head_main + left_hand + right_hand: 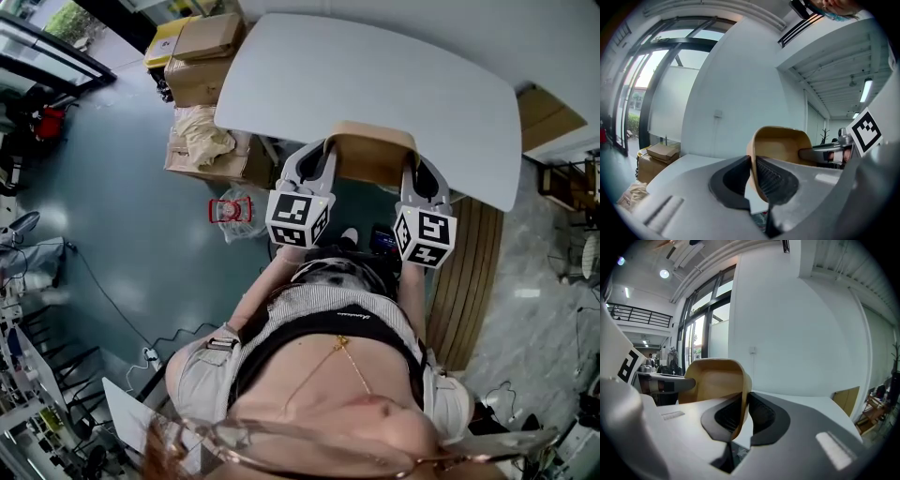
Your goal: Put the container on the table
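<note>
A tan paper container (373,156) hangs between my two grippers at the near edge of the white table (375,75). My left gripper (327,148) is shut on the container's left wall, and my right gripper (411,161) is shut on its right wall. In the left gripper view the container (780,143) has its thin rim pinched between the dark pads of the left gripper (753,168), and the right gripper (825,153) shows behind it. In the right gripper view the container (717,378) is pinched the same way by the right gripper (743,416).
Cardboard boxes (202,56) are stacked on the floor at the table's left end. A red object (230,209) and cables lie on the blue floor. A slatted wooden panel (473,272) stands at the right. The tabletop (811,401) stretches ahead of the grippers.
</note>
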Tool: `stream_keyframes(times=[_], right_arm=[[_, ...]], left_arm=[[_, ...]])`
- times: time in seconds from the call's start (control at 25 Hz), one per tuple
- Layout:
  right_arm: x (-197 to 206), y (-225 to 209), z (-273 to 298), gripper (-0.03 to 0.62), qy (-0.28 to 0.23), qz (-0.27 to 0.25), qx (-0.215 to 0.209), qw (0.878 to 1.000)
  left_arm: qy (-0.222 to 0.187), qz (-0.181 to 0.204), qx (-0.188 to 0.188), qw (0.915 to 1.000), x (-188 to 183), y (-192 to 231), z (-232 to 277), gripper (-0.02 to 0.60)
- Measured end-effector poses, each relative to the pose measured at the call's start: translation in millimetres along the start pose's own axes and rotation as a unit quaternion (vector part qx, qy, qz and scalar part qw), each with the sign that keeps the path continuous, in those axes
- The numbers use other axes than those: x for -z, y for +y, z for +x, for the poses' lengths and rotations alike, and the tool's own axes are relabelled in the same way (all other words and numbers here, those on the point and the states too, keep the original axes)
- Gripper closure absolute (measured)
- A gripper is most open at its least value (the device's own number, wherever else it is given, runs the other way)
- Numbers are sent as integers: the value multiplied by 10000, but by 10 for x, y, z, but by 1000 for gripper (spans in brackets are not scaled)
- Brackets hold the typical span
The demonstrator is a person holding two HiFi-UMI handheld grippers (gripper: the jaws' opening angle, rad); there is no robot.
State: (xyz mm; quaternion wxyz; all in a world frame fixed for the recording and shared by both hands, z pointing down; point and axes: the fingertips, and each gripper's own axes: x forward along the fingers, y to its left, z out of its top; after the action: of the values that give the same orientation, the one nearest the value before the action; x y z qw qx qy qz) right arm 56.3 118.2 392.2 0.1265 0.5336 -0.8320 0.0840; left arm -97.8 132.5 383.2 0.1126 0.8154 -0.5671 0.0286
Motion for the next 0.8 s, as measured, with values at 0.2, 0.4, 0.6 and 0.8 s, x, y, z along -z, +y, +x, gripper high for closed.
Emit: stream_keyframes(times=[0.2, 0.4, 0.6, 0.8], right_arm=[[15, -176, 36, 545, -9, 49, -41, 10000], [48, -277, 24, 545, 20, 1, -164, 9999], [72, -283, 72, 546, 29, -17, -310, 9995], [62, -265, 97, 546, 43, -95, -385, 9992]], left_arm=[[1, -19, -44, 10000, 16, -98, 140, 568], [22, 7, -161, 9999, 56, -203, 168, 568], [14, -62, -318, 9995, 102, -191, 171, 568], [4, -126, -414, 9991, 118, -164, 160, 568]])
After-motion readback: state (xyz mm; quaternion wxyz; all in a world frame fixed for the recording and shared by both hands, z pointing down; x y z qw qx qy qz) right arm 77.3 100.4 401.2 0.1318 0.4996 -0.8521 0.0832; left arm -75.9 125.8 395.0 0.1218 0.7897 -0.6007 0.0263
